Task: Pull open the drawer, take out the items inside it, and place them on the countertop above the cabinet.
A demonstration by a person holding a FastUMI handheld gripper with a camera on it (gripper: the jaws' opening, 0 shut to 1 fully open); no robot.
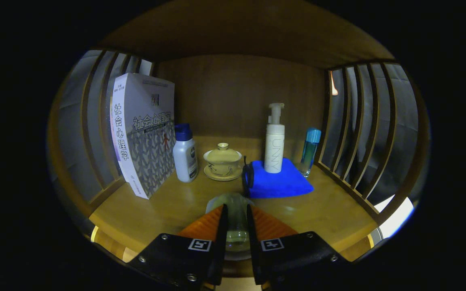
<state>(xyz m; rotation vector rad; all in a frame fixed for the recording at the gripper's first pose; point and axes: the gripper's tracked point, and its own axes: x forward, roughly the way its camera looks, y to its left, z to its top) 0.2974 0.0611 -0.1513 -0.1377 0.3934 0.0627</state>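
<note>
**Glass held over a crowded counter**

The gripper [236, 220] is closed on a clear glass [235, 218]; both fingers press its sides, and it sits low over the front of the countertop [168, 206]. Whether its base touches the wood cannot be told. Just beyond lies a blue cloth [279, 184] with a pump bottle [274, 141] standing on it; a lidded teacup [223, 161], a white bottle [185, 155], a book [144, 133] and a blue-capped bottle [310, 151] stand further in. Smooth glass may slip if the grip eases before it rests. Pushing forward could nudge the cloth and topple the pump bottle.
</note>
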